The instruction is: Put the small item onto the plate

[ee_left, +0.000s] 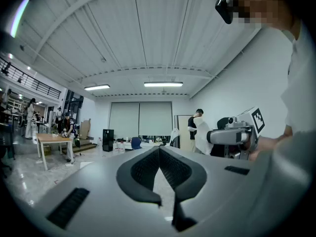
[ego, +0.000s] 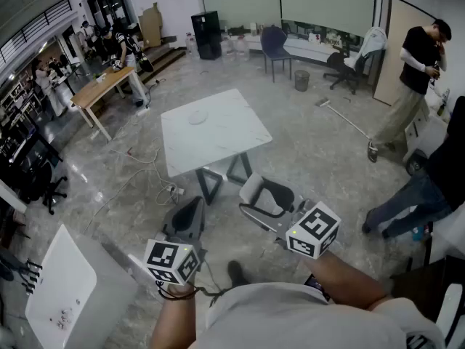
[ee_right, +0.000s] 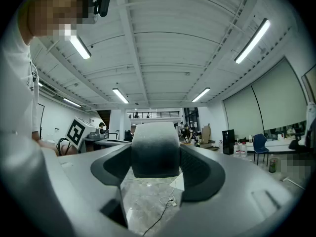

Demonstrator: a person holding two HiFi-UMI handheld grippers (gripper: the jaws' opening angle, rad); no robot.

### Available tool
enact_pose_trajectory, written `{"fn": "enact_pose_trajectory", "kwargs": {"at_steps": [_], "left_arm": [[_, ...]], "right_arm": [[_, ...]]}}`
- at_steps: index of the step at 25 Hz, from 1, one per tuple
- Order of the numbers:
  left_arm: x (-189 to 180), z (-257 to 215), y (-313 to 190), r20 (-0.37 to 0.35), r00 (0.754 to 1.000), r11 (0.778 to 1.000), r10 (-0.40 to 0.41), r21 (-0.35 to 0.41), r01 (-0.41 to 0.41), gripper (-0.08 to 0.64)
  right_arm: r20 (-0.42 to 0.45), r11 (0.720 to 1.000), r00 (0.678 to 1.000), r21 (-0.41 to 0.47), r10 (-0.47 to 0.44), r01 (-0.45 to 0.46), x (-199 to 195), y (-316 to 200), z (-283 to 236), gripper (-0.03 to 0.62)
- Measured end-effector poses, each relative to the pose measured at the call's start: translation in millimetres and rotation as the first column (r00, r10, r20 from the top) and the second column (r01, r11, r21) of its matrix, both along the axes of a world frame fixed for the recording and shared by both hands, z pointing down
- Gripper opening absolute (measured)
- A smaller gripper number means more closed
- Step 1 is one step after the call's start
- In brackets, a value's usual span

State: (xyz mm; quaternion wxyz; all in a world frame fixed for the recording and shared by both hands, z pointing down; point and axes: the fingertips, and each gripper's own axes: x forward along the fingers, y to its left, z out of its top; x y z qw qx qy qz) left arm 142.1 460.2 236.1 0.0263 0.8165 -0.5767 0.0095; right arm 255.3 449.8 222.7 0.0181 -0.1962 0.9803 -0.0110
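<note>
open floor [ego: 305, 151] reaches the white table [ego: 225, 133], seemingly bare around its plate [ego: 197, 117].

Table [ego: 221, 140]: white marbled top, standing on the grey floor [ego: 312, 158].
On it: pale plate [ego: 197, 117], towards the far side.

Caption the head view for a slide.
Person stands back from the white table bearing a plate, left gripper shut, right gripper open.

no words, numbers or brand names can be read anywhere. the only printed signs are black-and-white square marker patterns, on the cube [ego: 172, 262] of the left tool [ego: 187, 222] and on that of the right tool [ego: 267, 198].
</note>
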Motion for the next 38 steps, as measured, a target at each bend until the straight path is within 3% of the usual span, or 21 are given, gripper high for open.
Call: {"fn": "enact_pose_trajectory", "kwargs": {"at_steps": [16, 25, 38], "left_arm": [[-9, 1, -12, -0.015, 1.0, 1.0, -0.011, -0.016, 0.01, 0.006], [-29, 6, -41, -0.02, 1.0, 1.0, -0.007, -0.016, 0.007, 0.005], [-116, 10, -131, -0.033, 0.999, 1.0, 0.01, -0.023, -0.011, 0.006]], "right_arm": [[0.0, 1.0, 1.0, -0.023, -0.015, 0.015, -9, -10, -3, 0.291], [-0.01, 1.0, 1.0, -0.026, -0.008, 0.008, -29, -40, 4, 0.291], [-0.021, 0.999, 1.0, -0.031, 0.007, -0.008, -117, -129, 5, 0.291]]}}
